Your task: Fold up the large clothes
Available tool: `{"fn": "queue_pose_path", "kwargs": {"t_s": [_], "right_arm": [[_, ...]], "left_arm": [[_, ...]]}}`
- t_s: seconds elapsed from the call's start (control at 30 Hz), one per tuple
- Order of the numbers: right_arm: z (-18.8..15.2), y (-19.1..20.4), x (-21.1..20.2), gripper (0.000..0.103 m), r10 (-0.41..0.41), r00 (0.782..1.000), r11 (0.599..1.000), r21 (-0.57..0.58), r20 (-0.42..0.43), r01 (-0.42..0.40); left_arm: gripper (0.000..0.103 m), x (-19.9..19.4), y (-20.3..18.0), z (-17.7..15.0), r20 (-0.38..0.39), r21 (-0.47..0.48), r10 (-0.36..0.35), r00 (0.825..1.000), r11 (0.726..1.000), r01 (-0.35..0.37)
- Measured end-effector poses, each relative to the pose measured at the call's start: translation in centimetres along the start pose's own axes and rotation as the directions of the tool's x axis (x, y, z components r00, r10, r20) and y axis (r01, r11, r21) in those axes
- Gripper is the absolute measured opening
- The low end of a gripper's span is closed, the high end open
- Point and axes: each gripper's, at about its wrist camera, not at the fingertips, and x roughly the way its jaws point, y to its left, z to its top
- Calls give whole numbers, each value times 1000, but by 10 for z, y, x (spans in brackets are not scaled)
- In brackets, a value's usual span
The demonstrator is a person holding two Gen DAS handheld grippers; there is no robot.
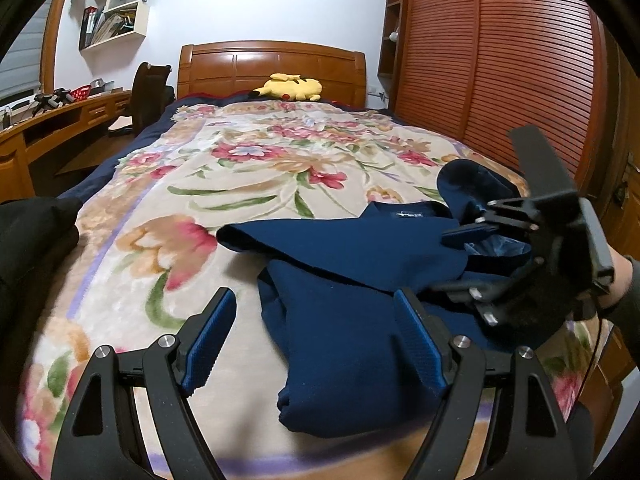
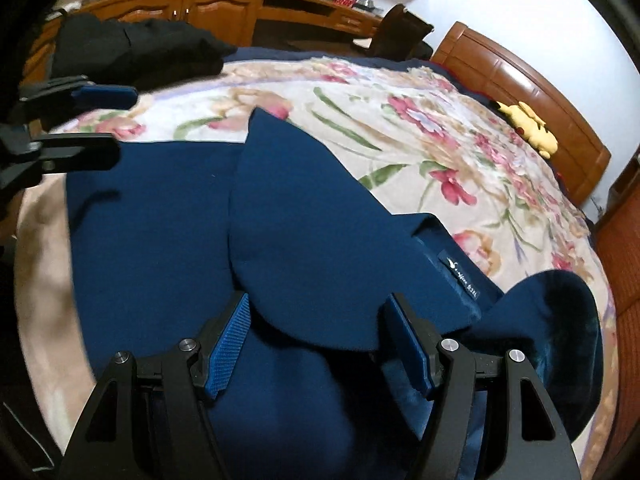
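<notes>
A large navy blue hooded garment (image 1: 352,256) lies partly folded on the flowered bedspread (image 1: 248,168); it also fills the right wrist view (image 2: 304,232), with its neck label (image 2: 462,276) and hood (image 2: 560,312) at the right. My left gripper (image 1: 316,344) is open and empty, its jaws straddling the garment's near folded edge. My right gripper (image 2: 320,348) is open just above the garment's folded flap, and it shows from the side in the left wrist view (image 1: 468,260) near the hood. The left gripper shows at the left edge of the right wrist view (image 2: 116,124).
A black pile of clothing (image 2: 136,52) lies at the bed's left side. A yellow plush toy (image 1: 290,87) rests by the wooden headboard (image 1: 272,64). A wooden desk (image 1: 52,120) and chair (image 1: 148,92) stand left of the bed, a slatted wardrobe (image 1: 500,60) right.
</notes>
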Motion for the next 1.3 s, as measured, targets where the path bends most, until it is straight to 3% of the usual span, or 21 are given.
{"fn": "queue_pose_path", "kwargs": {"t_s": [0.07,0.1,0.13,0.23,0.37,0.43,0.5,0.63,0.67,0.9,1.0,1.1,1.3], "right_arm": [[7,1,8,27,-3,1000,1000,-28,-26,3],[11,0,10,17,-6,999,999,-43,-35,5],[16,-2,12,10,-10,999,999,-49,-37,8],[32,-15,6,7,-43,999,999,-26,18,44],[55,-49,16,7,-186,982,978,104,45,181],[63,-70,21,7,-275,961,943,205,34,262],[67,-82,25,9,-303,953,915,283,11,287],[61,-78,15,63,-310,950,909,301,28,288],[58,-77,11,65,-311,950,910,299,35,287],[18,-70,-8,65,-225,974,949,230,17,215],[-5,-72,-4,65,-174,984,963,199,-45,179],[-23,-84,4,65,-191,976,957,201,-105,209],[-42,-122,20,65,-126,976,937,303,-176,176]], "left_arm": [[81,1,-1,-1,-2,5,-3,1000,1000,3],[81,1,-1,-1,-3,7,-4,1000,1000,4],[81,2,-1,-1,-4,8,-5,1000,1000,5],[81,2,-1,-2,-2,9,-8,1000,1000,8],[81,6,0,-1,-8,7,-8,1000,1000,8],[81,8,-1,-1,-11,4,-9,1000,1000,9],[81,9,-2,0,-14,6,-9,1000,1000,9],[81,9,-4,0,-12,8,-12,1000,1000,12],[81,9,-5,0,-12,9,-13,1000,1000,13],[81,8,-17,-2,-12,27,-30,999,999,30],[81,9,-24,-3,-16,44,-33,999,998,34],[81,10,-32,-4,-20,56,-41,999,998,42],[81,15,-44,-6,-38,79,-51,998,995,54]]}}
